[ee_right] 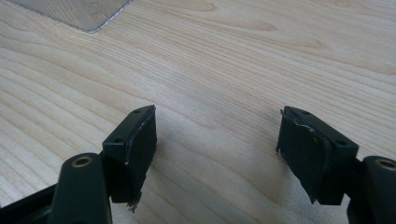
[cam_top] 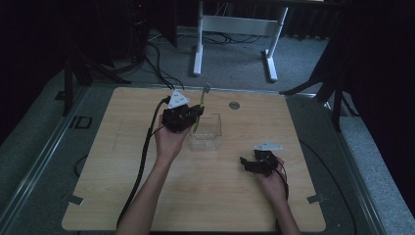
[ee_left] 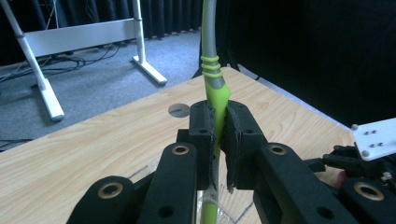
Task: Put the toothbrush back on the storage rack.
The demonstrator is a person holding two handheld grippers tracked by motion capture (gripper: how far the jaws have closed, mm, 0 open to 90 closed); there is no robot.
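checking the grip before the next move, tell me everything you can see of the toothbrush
The toothbrush has a lime-green handle that turns grey above some green ribs, plastic by its look. It stands nearly upright, bristle head up, its lower end inside the clear box on the table. The left claw is shut on the green part, both pads pressing on it.

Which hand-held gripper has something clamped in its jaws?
The left hand-held gripper: its jaws are shut on the green toothbrush above the clear box. The right hand-held gripper is open over bare table.
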